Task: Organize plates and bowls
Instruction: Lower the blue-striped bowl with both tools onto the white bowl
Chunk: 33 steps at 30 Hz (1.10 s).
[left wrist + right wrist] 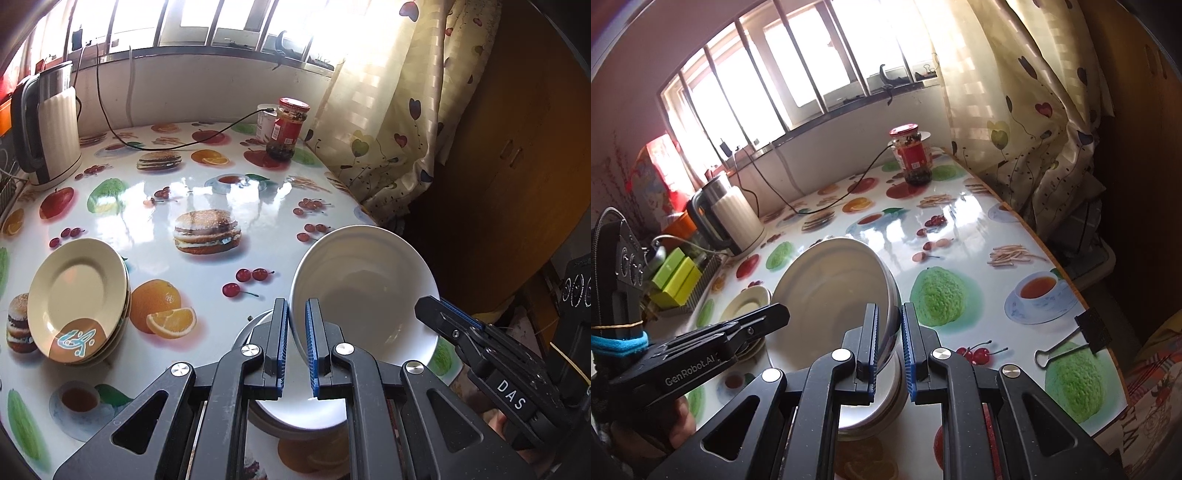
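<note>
Left claw (296,325) and right claw (889,328) clamped on tilted white bowl (364,291), cream plates (77,295) beside, kettle (51,125), jar (288,129) behind

Tilted white bowl (364,291) (cream plates (79,299) probably stacked)

Left gripper (296,339) jaws nearly closed, angled downward; right gripper (890,345) seemingly likewise.

Barred window (207,22) across the top of the frame, admitting bright daylight above a pale wall (207,92); heart-patterned curtain (399,96) at upper right, wooden cabinet (517,147) at far right, glossy fruit-printed table (207,199) below.
</note>
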{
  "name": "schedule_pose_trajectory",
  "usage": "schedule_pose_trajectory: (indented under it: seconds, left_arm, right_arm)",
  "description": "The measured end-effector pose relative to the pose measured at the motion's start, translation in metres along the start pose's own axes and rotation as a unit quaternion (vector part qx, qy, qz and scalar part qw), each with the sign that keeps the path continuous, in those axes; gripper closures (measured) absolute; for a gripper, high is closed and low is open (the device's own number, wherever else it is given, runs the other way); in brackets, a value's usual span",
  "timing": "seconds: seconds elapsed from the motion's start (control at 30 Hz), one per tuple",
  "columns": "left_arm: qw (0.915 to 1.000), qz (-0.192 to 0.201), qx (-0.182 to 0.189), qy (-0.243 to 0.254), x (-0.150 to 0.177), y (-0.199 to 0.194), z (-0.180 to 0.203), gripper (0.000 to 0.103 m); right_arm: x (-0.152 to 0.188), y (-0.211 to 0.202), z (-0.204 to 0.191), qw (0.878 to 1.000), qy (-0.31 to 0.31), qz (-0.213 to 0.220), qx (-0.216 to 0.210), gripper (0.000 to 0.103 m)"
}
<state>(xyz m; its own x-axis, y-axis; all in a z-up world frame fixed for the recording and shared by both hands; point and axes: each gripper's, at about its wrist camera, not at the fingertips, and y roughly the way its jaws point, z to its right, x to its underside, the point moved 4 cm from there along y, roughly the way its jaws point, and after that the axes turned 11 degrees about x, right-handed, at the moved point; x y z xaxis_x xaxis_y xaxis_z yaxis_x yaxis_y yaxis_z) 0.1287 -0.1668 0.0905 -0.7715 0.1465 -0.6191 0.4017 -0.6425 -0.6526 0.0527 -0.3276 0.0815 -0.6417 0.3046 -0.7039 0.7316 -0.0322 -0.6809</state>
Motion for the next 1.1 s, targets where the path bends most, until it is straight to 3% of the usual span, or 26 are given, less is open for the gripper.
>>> schedule_pose_trajectory:
  seconds: [1.1]
  left_arm:
    - [0.9991,-0.022,-0.013,-0.034,0.027,0.001,-0.029,0.093]
  right_arm:
    - [0.034,0.021,-0.013,0.998,-0.004,-0.056,-0.013,0.089]
